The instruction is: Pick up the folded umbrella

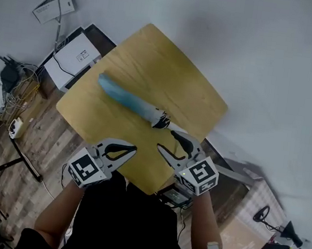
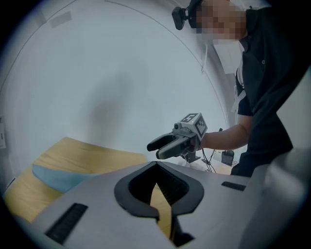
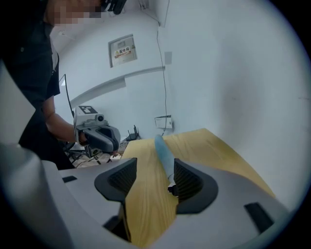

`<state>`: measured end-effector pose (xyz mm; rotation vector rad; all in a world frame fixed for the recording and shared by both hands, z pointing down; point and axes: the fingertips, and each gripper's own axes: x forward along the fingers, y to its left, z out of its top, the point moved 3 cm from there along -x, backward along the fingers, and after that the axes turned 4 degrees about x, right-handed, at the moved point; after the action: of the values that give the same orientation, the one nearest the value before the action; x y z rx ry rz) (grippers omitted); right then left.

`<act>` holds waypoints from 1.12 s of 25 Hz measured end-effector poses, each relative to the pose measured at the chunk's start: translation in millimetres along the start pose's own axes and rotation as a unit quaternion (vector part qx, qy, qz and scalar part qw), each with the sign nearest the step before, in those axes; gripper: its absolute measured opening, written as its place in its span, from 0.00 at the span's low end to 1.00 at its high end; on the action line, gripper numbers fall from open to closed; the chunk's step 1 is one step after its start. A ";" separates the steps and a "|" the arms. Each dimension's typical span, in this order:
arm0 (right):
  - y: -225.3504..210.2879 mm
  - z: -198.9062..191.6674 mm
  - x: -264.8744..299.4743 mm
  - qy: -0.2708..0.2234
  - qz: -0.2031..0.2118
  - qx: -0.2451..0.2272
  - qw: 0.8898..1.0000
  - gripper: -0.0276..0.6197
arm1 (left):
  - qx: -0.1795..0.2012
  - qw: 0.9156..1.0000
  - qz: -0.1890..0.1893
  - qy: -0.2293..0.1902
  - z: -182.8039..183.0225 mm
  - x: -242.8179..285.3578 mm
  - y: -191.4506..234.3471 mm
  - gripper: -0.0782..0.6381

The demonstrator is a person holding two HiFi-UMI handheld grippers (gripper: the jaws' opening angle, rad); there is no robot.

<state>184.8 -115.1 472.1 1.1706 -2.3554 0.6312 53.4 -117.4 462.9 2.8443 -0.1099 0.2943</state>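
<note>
Blue umbrella lay on the desk; your right claw was released beside it, left claw clenched empty.

We find the light-blue folded umbrella lying diagonally on the square wooden tabletop, handle end nearest us. Over the near edge sit the left gripper and, to its right, the right gripper (just before the handle). A flat white box lies on the floor, left of the table.

surface: wooden table | on it: folded blue umbrella, lying flat
</note>
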 end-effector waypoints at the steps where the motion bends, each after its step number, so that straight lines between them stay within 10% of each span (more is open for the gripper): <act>1: -2.6 -0.5 10.6 0.015 0.004 -0.008 1.000 0.41 | -0.003 1.000 -0.001 0.002 -5.2 1.9 7.3 0.12; 18: -62.3 -73.4 127.6 0.255 0.004 -0.093 0.962 0.57 | -0.072 0.997 -0.032 0.002 -52.4 21.1 70.6 0.12; 28: -75.8 -91.1 155.8 0.317 0.013 -0.120 0.941 0.57 | -0.076 0.997 -0.026 0.006 -64.1 14.1 90.8 0.12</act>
<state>177.1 -200.5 648.0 0.6904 -1.8309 0.5972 45.6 -187.0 550.4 2.6901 -0.0536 0.2786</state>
